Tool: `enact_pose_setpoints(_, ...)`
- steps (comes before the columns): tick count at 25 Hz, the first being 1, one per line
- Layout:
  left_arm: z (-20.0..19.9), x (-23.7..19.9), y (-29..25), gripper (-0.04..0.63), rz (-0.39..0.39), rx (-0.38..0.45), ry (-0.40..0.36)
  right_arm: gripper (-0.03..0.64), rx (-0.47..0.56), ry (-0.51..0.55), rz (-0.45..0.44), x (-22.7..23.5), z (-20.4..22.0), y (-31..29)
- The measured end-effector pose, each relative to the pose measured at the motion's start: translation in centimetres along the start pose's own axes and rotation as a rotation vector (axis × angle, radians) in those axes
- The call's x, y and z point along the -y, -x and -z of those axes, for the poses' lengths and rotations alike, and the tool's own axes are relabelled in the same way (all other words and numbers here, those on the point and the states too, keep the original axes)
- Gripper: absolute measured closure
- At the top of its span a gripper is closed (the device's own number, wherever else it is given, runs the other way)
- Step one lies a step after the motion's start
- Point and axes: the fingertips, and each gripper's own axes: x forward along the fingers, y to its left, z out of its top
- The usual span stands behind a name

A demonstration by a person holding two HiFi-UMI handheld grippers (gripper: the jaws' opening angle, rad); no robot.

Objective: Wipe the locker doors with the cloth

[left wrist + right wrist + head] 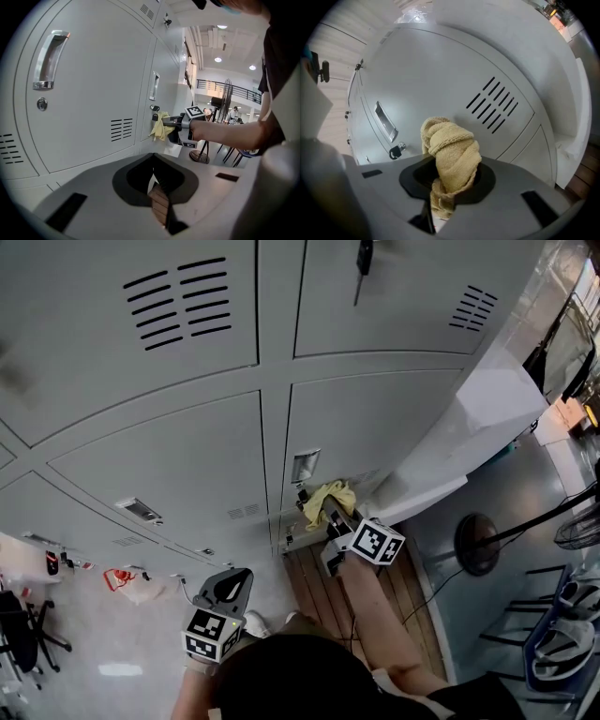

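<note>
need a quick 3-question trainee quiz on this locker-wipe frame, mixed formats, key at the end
1. True or false: the left gripper holds the cloth.
2. What colour is the cloth? A) blue B) yellow C) white
3. Fill in: the right gripper has the cloth up at a lower locker door, just below that door's recessed ____.

Key: 1 false, the right gripper's jaws are clamped on it and the left holds nothing; 2 B; 3 handle.
</note>
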Motion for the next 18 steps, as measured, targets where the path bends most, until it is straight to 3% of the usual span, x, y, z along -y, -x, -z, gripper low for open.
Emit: enact_pose_setpoints(18,-0.4,2.2,-4.4,0.586,0.049,-0.039,-0.017,0.531,0.153,-0.031,0.143,8.9,-8.0,4.3)
